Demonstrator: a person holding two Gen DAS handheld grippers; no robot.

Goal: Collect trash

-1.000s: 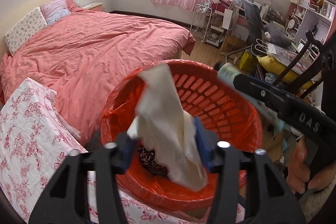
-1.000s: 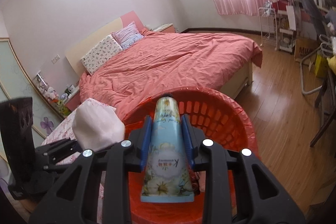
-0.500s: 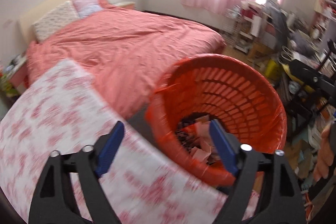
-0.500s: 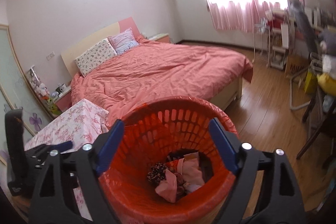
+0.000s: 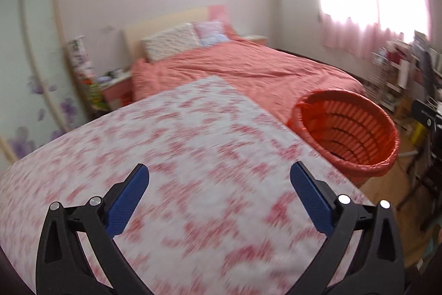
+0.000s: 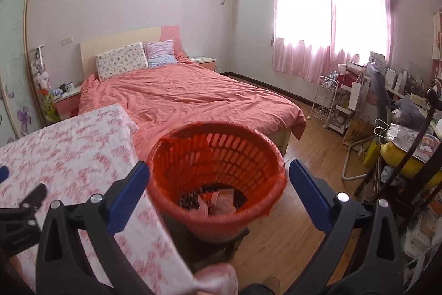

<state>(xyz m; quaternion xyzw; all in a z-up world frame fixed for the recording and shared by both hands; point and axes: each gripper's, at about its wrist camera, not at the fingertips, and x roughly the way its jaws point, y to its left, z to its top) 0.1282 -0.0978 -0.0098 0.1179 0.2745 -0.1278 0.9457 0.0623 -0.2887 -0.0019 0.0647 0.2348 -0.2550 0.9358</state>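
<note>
While hanging over the floral tablecloth [image 5: 193, 156], the left gripper [image 5: 219, 179] is gaping empty, with the orange basket [image 5: 345, 134] lying ahead to its right. From the right wrist, the right gripper [image 6: 218, 173] is spreading empty directly above the basket [image 6: 221, 223], nearer it; trash [image 6: 218, 201] is sitting inside. No writing is legible.

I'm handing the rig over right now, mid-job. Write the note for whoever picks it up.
Left gripper: open, empty, over the floral-cloth table; view blurred by motion.
Right gripper: open, empty, above the orange basket.
Basket stands on the floor between table and bed; crumpled trash lies at its bottom.
Done: some trash is binned.
Left: no trash shows on the visible tabletop; look over the rest of the room for more before closing out.
</note>
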